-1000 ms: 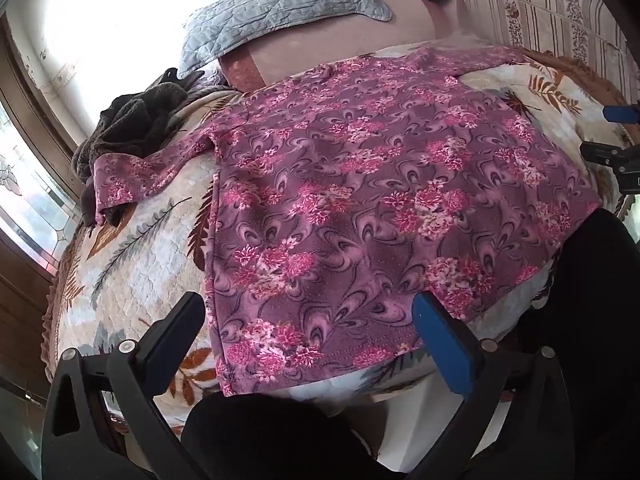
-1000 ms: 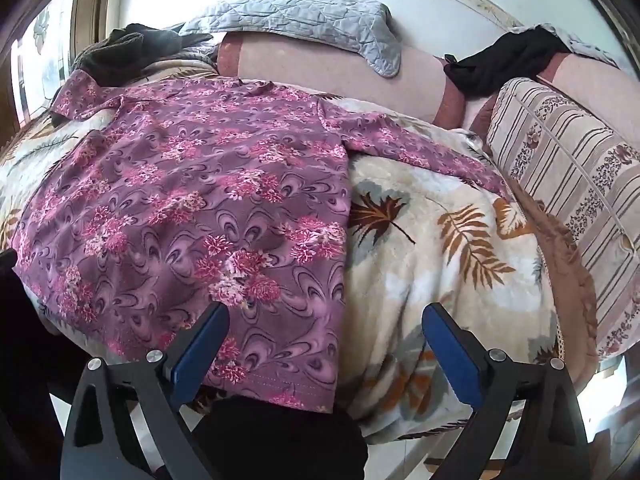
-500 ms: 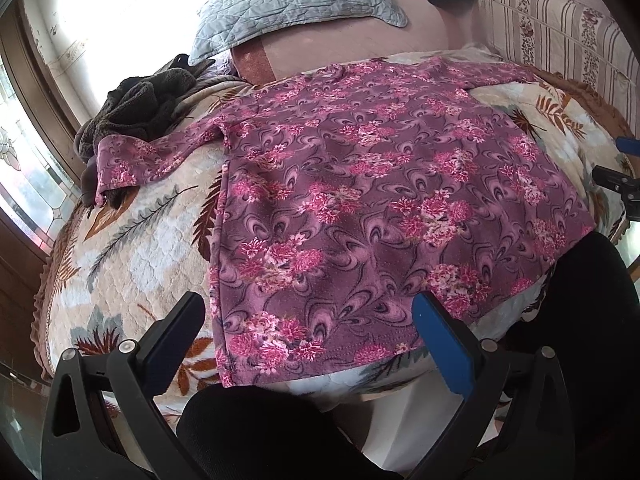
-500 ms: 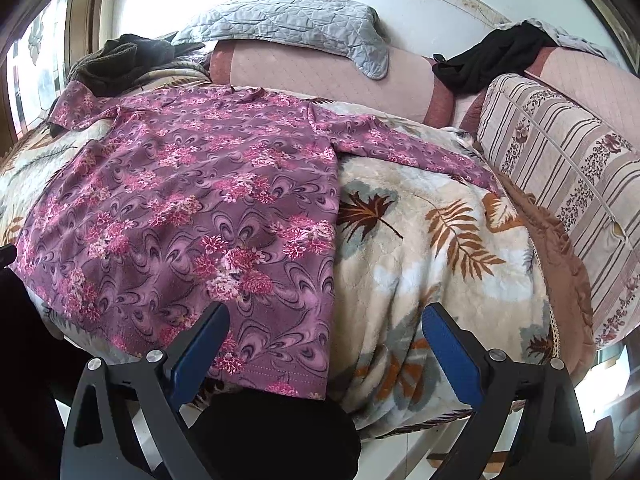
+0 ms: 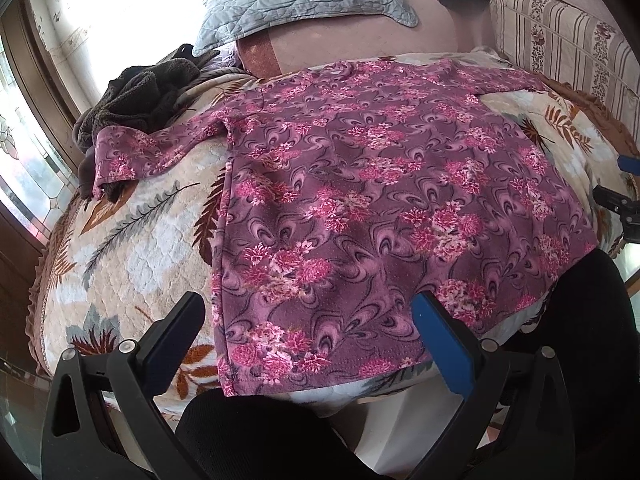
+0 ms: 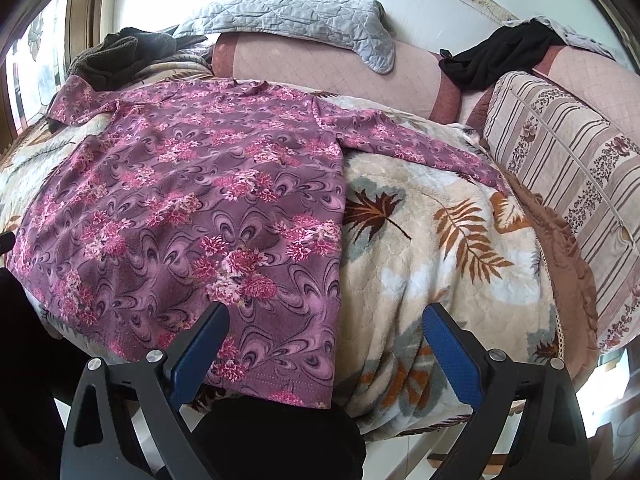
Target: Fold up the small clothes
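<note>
Shirt (image 5: 380,200) spread flat; both claws gape empty.

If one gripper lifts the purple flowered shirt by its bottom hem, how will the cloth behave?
The purple flowered long-sleeved shirt probably flops: it follows the leaf-patterned blanket beneath it. Its spread sleeves would likely trail. The plush blanket may drag on it slightly.

The leaf-print blanket (image 6: 420,248) lies bare on both sides of the purple floral shirt (image 5: 380,208), giving room along its left and right edges. At the far-left corner a dark fleece heap (image 5: 136,100) touches 1 sleeve. A pink bolster (image 6: 320,68) walls the far edge, a striped cushion (image 6: 560,168) the right, with black clothing (image 6: 496,56) at that far corner.
</note>
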A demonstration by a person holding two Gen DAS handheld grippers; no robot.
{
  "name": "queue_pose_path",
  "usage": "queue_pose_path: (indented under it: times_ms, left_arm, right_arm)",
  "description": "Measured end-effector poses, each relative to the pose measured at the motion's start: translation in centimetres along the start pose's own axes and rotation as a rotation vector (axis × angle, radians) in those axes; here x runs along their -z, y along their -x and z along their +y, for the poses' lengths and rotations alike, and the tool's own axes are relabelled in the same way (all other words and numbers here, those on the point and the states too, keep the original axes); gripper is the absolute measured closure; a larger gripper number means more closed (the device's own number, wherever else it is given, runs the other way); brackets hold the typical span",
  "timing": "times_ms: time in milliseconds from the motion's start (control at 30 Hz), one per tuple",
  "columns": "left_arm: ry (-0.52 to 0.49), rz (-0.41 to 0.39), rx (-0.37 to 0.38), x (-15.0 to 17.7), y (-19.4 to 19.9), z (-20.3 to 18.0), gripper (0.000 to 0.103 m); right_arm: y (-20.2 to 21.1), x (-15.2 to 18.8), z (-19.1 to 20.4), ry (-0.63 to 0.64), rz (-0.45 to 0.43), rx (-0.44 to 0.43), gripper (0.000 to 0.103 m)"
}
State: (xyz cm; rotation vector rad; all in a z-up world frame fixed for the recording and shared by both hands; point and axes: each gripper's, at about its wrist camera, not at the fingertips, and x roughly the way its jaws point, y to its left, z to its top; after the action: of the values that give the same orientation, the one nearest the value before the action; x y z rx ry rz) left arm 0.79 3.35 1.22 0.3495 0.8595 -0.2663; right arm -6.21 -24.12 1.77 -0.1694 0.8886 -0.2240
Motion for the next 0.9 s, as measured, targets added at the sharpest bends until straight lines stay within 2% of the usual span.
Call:
queue_pose_path:
  times_ms: [267, 900]
  left_arm:
    - [-0.020, -0.011, 0.012, -0.6, 0.0, -0.6, 0.000]
    - [-0.015, 0.044, 0.036, -0.7, -1.7, -0.8, 0.000]
  right_arm:
    - [-0.1, -0.8, 0.4, 0.030, 0.000, -0.004, 0.006]
    - [-1.5, -0.9, 0.0, 0.012, 0.032, -0.027, 0.006]
